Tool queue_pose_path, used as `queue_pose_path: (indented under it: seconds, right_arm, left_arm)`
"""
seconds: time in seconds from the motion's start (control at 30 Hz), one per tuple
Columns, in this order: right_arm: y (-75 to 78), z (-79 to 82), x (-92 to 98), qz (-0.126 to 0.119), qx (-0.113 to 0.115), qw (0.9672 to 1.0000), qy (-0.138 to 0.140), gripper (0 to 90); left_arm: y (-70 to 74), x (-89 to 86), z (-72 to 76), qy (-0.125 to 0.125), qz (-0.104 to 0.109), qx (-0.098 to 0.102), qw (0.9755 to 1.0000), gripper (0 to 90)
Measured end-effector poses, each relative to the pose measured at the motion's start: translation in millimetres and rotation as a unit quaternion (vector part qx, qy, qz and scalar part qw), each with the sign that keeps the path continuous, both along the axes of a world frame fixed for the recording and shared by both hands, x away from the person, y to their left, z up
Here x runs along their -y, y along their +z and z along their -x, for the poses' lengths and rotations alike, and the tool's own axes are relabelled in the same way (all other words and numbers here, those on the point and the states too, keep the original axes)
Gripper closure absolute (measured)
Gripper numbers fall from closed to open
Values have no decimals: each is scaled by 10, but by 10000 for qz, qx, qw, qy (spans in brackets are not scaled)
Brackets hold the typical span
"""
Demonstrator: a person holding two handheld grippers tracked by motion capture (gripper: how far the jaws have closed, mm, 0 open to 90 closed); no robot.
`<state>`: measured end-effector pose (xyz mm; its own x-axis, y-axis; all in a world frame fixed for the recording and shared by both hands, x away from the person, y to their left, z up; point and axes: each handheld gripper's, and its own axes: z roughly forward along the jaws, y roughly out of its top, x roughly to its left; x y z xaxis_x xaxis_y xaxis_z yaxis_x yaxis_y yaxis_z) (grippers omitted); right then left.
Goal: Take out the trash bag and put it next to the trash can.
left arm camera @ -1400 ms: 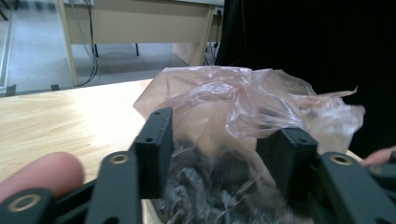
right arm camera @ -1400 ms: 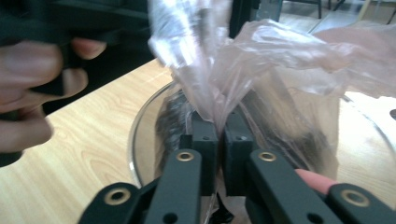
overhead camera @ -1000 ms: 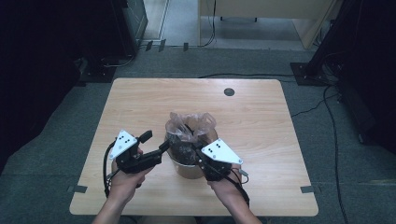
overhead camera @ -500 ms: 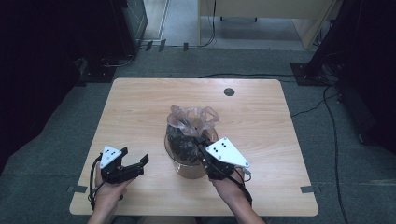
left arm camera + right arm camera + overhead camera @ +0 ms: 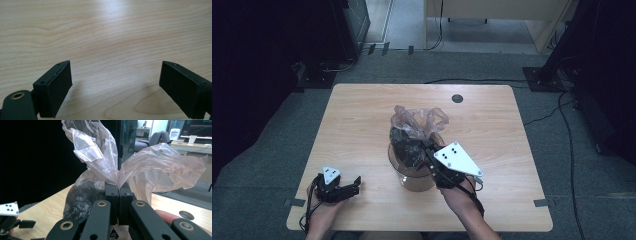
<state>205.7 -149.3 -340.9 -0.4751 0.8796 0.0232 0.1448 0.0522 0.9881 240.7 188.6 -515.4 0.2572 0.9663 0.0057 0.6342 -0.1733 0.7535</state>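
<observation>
Pinching the plastic bag between the right gripper fingers.

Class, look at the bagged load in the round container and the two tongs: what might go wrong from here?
1. The right tongs pinch only thin plastic bag film; lifting may tear it or let it slip.
2. The left tongs lie open on the table, away from the container, so nothing steadies it; it may tip or drag.

We see a light wood table on grey carpet, cables trailing right, dark surroundings, wooden furniture beyond.
</observation>
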Motion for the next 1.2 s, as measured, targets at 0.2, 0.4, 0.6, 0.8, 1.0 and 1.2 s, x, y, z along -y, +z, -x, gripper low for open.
queue_pose_path:
  seconds: [0.2, 0.4, 0.6, 0.8, 1.0, 1.2]
  right_arm:
    - [108, -22, 72, -35, 101, 9999, -95, 900]
    - [283, -50, 183, -123, 257, 9993, -244, 900]
    - [501, -56, 318, -178, 457, 9980, -407, 900]
    - [645, -82, 520, -213, 580, 9961, -636, 900]
    - [615, -185, 762, -227, 518, 9931, -1023, 900]
    - [405, -364, 914, -47, 268, 9913, -1291, 900]
  left_arm:
    - [-49, 1, -21, -7, -44, -139, 9999, 111]
    - [-49, -2, -26, -45, -42, -147, 9999, 111]
    - [-49, -2, -32, -30, -40, -151, 9999, 110]
    - [-50, -2, -32, -28, -39, -150, 9999, 110]
    - [-50, -3, -32, -29, -39, -152, 9999, 110]
    - [-49, -3, -32, -26, -36, -152, 9999, 110]
